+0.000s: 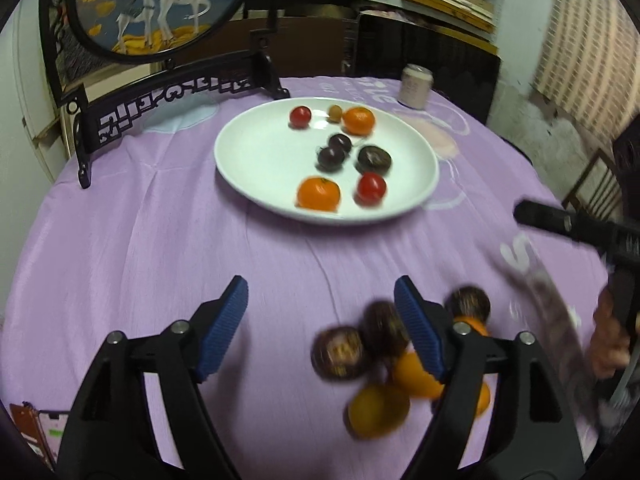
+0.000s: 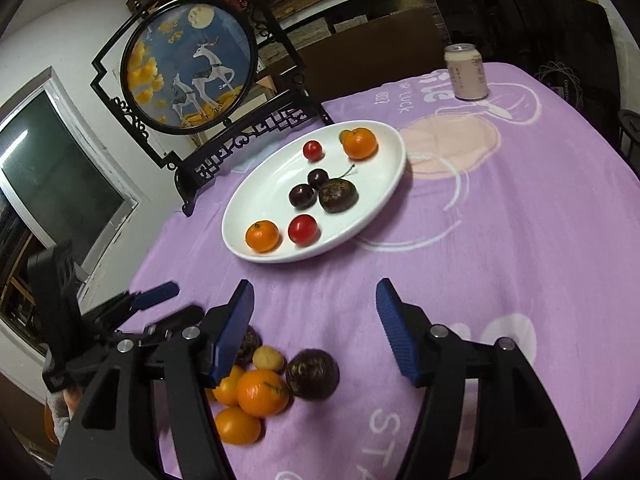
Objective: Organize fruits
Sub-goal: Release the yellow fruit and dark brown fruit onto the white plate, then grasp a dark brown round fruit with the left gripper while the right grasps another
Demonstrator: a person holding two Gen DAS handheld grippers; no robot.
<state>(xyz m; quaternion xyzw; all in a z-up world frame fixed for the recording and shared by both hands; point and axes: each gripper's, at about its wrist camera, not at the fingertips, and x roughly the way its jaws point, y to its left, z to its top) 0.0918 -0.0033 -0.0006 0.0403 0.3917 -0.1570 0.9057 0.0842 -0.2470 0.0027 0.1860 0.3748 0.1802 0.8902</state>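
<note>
Purple-clothed counter [image 2: 500, 240] carried a white plate [image 2: 380, 200] of fruit; our left gripper [image 1: 320, 300] and right gripper [image 2: 316, 304] had jaws apart, empty.

A wide white ceramic plate [image 2: 256, 184] is sitting mid-table on the purple printed tablecloth [image 2: 500, 240], carrying small round fruits [image 2: 304, 229]. Behind it, to the left, a black carved wooden stand with a round deer painting [image 2: 190, 68] is standing upright. Back right, well apart from the plate, a pale pink drink can [image 2: 466, 72] is standing. Nearer the cameras, a loose cluster of oranges and dark passion fruits [image 2: 262, 392] is lying on the cloth.
</note>
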